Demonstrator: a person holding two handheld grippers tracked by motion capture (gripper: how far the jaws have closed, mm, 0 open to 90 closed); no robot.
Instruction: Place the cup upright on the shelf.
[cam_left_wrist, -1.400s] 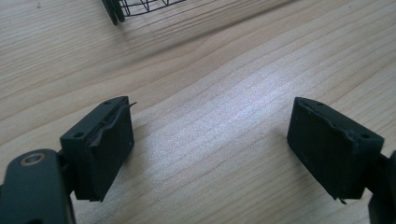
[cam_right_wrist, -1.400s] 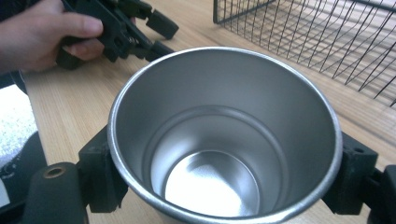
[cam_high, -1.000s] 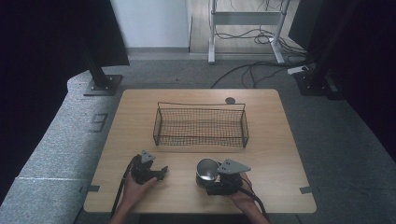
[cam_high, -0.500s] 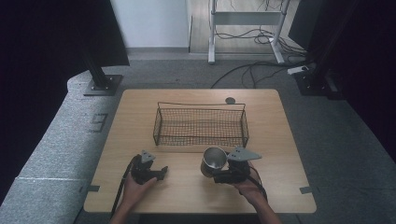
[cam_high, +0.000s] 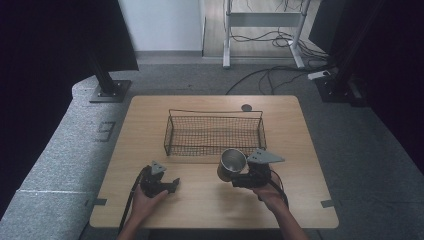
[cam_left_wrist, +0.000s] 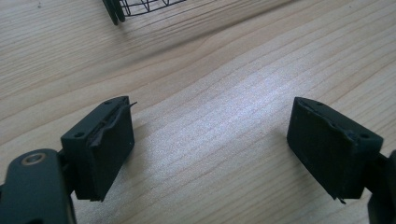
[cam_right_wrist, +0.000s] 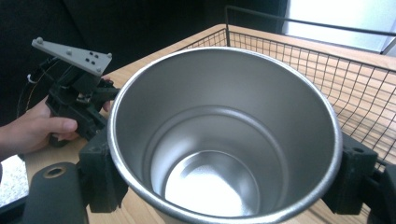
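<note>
**Steel cup held at the basket's near edge**

A grey carpeted floor (cam_high: 350, 150) with dark curtains at both sides surrounds a light wooden table (cam_high: 300, 195) in the middle of the high view. Cables lie on the floor at the upper right of that frame, near the legs of a white metal stand (cam_high: 260, 20).

On the far half of the table stands a black wire basket (cam_high: 215, 132), long side toward the person, with nothing visible in it. A small dark round disc (cam_high: 246, 107) lies on the tabletop just beyond the basket's far right corner.

In the lower right of the high view the right hand (cam_high: 270, 192) holds the right gripper (cam_high: 236, 175), which is clamped on a shiny steel cup (cam_high: 232, 164). The cup is tilted, its open mouth turned up toward the camera, and it sits just in front of the basket's near wall, right of centre. In the right gripper view the cup (cam_right_wrist: 224, 140) takes up most of the frame, empty inside, with a black jaw pressed on each side of it and the basket (cam_right_wrist: 364, 88) behind at upper right.

In the lower left of the high view the left hand (cam_high: 145, 202) holds the left gripper (cam_high: 172, 184) low over the table, well apart from the cup. In the left gripper view its jaws stand wide apart over bare wood, with a corner of the basket (cam_left_wrist: 135, 7) at the top edge.
</note>
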